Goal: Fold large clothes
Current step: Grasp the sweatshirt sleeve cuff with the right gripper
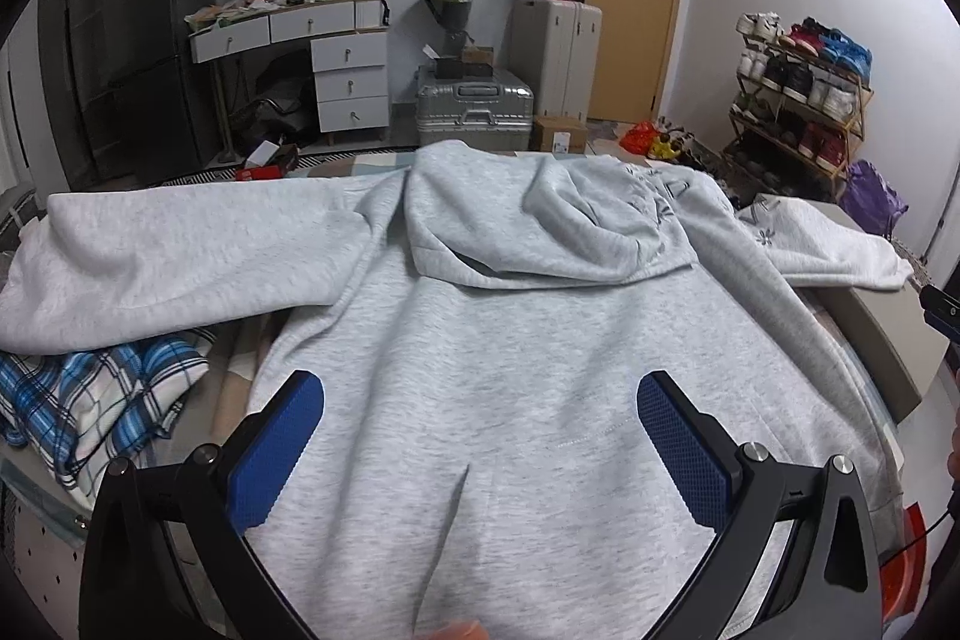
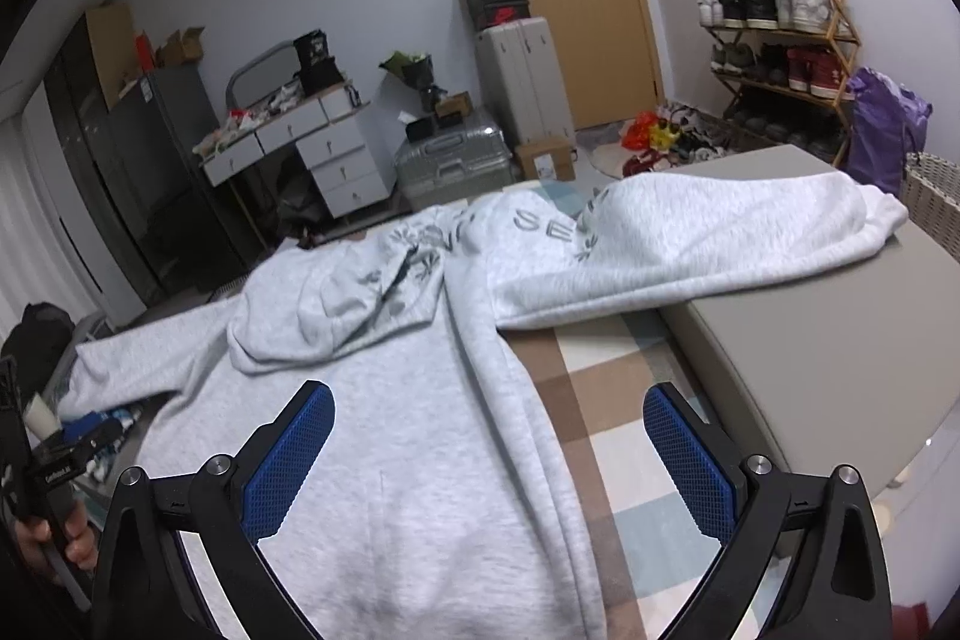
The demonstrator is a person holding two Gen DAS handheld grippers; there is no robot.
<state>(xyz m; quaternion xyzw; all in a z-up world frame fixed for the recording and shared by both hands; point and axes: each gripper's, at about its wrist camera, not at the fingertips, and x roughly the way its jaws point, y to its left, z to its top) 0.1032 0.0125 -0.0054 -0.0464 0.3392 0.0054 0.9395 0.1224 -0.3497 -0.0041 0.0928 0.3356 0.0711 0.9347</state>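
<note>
Garment: a light grey hoodie [image 1: 510,340] is laid flat, back side up, across a bed covered by a checked sheet [image 2: 606,400]; its body fills the centre of both wrist views.
Hood: the hood [image 1: 540,226] is seen folded down over the upper back, toward 12 o'clock from the left gripper.
Sleeves: one sleeve [image 1: 168,256] is spread out toward 9 o'clock in the left view; the other sleeve [image 2: 690,244] is draped toward 2 o'clock in the right view, over a grey padded block [image 2: 810,334].
Left gripper: the left gripper [image 1: 480,436] is held over the lower back of the hoodie, its blue-padded jaws spread wide apart, nothing held between them.
Right gripper: the right gripper [image 2: 489,445] is held over the hoodie's side edge, jaws likewise wide apart and empty; one finger is seen above grey cloth, the other above the sheet.
Plaid cloth: a blue and white plaid cloth [image 1: 90,400] is bunched at 8 o'clock in the left view, partly under the sleeve.
Hand: a hand [image 2: 54,538] gripping the other tool's handle is seen at 8 o'clock in the right view.
</note>
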